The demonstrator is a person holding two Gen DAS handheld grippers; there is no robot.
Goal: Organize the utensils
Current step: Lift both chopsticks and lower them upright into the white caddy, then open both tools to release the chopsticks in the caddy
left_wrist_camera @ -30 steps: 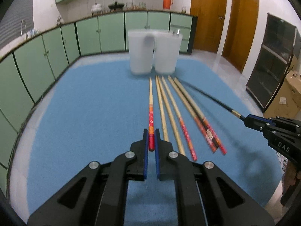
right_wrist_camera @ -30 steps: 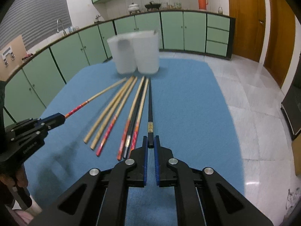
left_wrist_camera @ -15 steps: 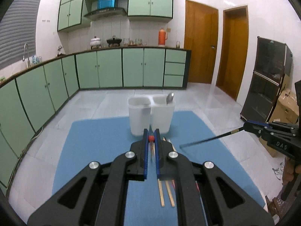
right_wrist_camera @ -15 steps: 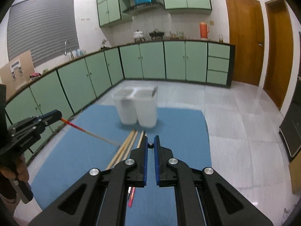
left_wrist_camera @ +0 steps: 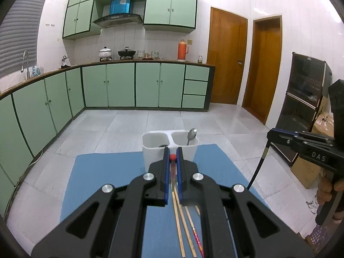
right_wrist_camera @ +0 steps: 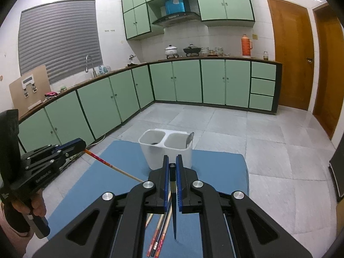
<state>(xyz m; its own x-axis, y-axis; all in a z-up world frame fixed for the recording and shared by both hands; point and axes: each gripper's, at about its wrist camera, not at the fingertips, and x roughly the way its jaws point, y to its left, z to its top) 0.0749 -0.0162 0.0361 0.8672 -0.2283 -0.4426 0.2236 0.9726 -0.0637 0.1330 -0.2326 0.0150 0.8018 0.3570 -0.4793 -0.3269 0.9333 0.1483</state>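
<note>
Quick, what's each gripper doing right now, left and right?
Left gripper: shut on the red-ended wooden chopstick, lifted off the blue mat.
Right gripper: shut on the thin black chopstick, also lifted.

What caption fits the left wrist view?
Left gripper lifts a red chopstick toward the holder; right gripper lifts a black chopstick.
</note>
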